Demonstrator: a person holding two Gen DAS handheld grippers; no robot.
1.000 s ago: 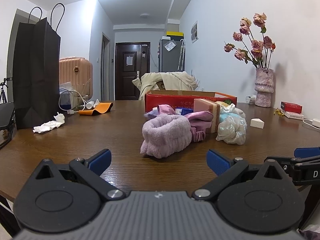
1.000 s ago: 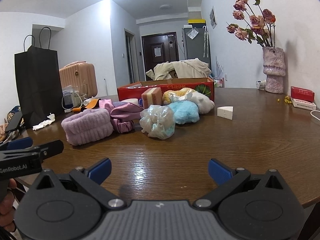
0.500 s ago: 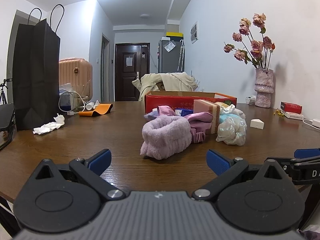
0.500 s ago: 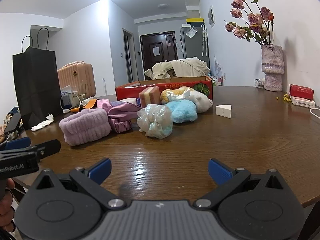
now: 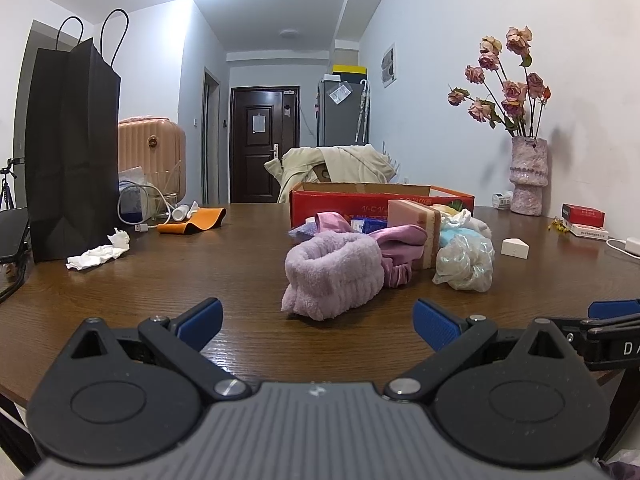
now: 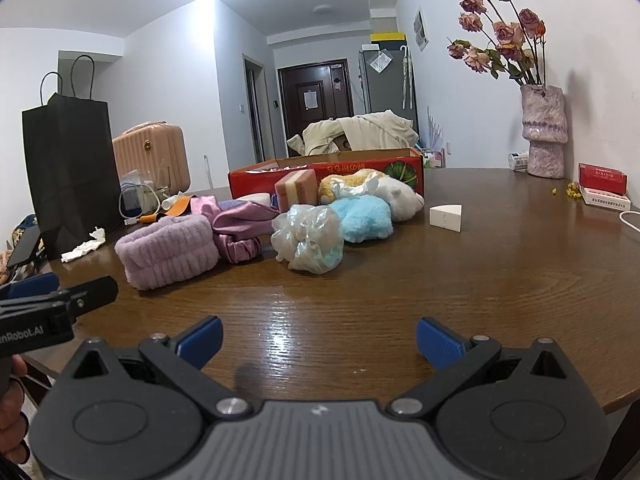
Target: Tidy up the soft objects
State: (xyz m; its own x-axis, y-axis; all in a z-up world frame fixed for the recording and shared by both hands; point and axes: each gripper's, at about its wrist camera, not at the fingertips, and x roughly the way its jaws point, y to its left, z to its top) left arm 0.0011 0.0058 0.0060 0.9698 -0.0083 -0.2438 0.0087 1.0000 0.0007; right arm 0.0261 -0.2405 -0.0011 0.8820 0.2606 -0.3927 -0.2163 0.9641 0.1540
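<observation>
Blue plush clearer from right.

On the bench I count one lilac headband; one pink satin scrunchie; one clear mesh pouf; one blue plush; one white plush; one pink sponge; one red box; one black bag; two grippers, left gripper and right gripper.
</observation>
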